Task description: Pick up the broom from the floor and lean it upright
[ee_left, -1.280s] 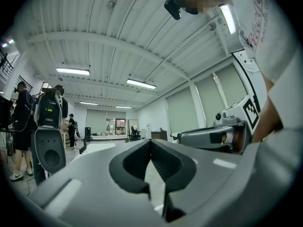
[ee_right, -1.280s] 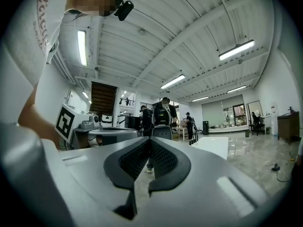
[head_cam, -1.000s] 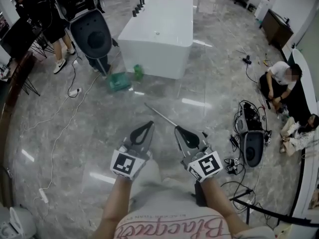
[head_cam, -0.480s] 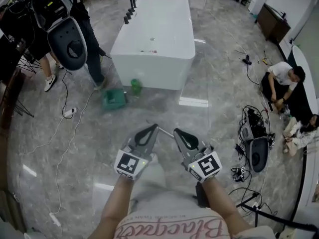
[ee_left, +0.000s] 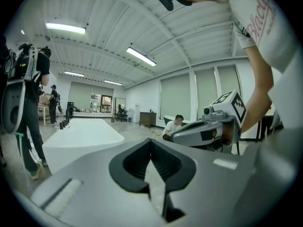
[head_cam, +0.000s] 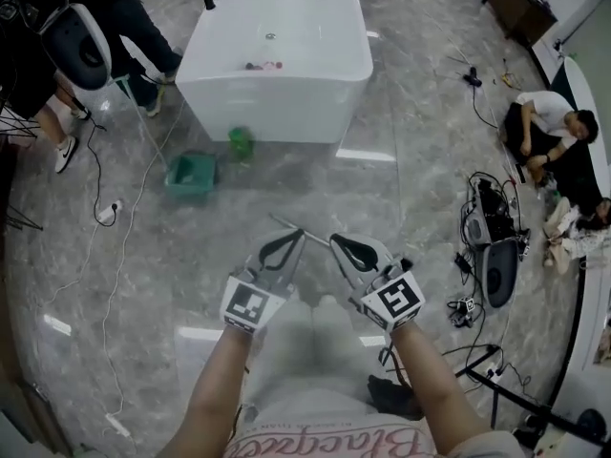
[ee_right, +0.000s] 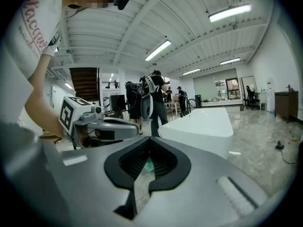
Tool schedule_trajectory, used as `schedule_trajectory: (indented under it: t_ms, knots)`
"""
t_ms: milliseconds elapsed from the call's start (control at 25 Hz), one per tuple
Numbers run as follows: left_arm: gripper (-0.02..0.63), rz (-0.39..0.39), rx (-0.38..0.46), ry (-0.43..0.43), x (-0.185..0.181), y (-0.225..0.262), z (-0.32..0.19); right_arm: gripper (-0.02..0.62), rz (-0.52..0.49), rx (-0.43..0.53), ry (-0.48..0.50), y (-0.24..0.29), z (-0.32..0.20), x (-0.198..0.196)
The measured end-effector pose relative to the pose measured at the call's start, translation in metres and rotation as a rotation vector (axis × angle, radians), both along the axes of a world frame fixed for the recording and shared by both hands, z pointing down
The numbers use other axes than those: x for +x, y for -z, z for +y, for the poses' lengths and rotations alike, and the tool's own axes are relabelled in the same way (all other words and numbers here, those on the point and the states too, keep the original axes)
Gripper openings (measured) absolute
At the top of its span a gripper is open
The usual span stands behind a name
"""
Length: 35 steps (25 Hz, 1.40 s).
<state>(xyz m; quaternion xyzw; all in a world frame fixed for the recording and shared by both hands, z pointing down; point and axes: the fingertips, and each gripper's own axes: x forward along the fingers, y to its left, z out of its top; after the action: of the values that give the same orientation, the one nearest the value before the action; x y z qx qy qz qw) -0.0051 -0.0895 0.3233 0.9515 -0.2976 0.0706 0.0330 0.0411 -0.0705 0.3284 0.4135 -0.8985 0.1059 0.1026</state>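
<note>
The broom (head_cam: 288, 226) lies flat on the grey marble floor (head_cam: 401, 189). Only a thin silvery stretch of its handle shows, slanting from far left to near right. It lies just beyond the tips of both tools, and its near end runs in under the right one. Its head cannot be made out.

The left hand-held gripper (head_cam: 292, 239) has its jaws pressed together with nothing between them. Its tips are just beside the handle, though touch cannot be judged. The right hand-held gripper (head_cam: 337, 241) is likewise pressed together and empty, beside the left one. Each carries a cube with a black-and-white square code and no letters.

The person's white shirt (head_cam: 325, 437) bears pink script, seen upside down at the near edge. It reads roughly "Blacque", and the rest is cut off.

Farther out on the left stand a green tub (head_cam: 189, 175) and a green bottle (head_cam: 241, 143). Both are close to a white bathtub (head_cam: 286, 65) with black taps at its far end. A standing person with a pack (head_cam: 76, 46) is at the far left. Two people sit on the floor (head_cam: 549, 122) at the right, with cables and a dark equipment case (head_cam: 496, 260) nearer by.
</note>
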Motion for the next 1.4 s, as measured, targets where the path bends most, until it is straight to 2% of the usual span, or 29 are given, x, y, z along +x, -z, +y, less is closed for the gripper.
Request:
schedule_trajectory:
  t_ms: [200, 400, 560, 680, 800, 960, 1080, 1160, 1240, 1320, 1400]
  knots:
    - [-0.002, 0.005, -0.043, -0.019, 0.014, -0.109, -0.028, 0.002, 0.071, -0.085, 0.048, -0.123, -0.017, 0.007]
    - [-0.002, -0.035, -0.060, -0.074, 0.033, -0.224, -0.045, 0.003, 0.108, -0.156, 0.059, -0.261, -0.034, 0.022]
    - [-0.002, -0.066, -0.058, -0.106, 0.037, -0.307, -0.063, 0.031, 0.156, -0.242, 0.069, -0.373, -0.049, 0.033]
    - [-0.002, -0.066, -0.063, -0.110, 0.033, -0.359, -0.077, 0.085, 0.222, -0.345, 0.116, -0.458, -0.054, 0.036]
    - [-0.002, -0.063, -0.081, -0.112, 0.030, -0.400, -0.080, 0.147, 0.308, -0.502, 0.175, -0.541, -0.039, 0.039]
    - [-0.002, -0.070, -0.066, -0.140, 0.031, -0.436, -0.088, 0.160, 0.488, -0.678, 0.223, -0.637, -0.022, 0.054]
    - [-0.002, -0.086, -0.054, -0.152, 0.033, -0.458, -0.093, 0.172, 0.608, -0.765, 0.271, -0.681, -0.003, 0.064]
    - [-0.002, -0.088, -0.050, -0.159, 0.036, -0.468, -0.096, 0.169, 0.654, -0.786, 0.301, -0.696, 0.008, 0.069]
    - [-0.002, -0.091, -0.045, -0.164, 0.036, -0.473, -0.101, 0.160, 0.691, -0.780, 0.304, -0.705, 0.011, 0.073]
    - [-0.002, -0.092, -0.038, -0.165, 0.036, -0.474, -0.107, 0.106, 0.713, -0.759, 0.286, -0.707, 0.007, 0.075]
    - [-0.002, -0.088, -0.037, -0.163, 0.037, -0.475, -0.110, 0.089, 0.736, -0.754, 0.284, -0.707, 0.004, 0.077]
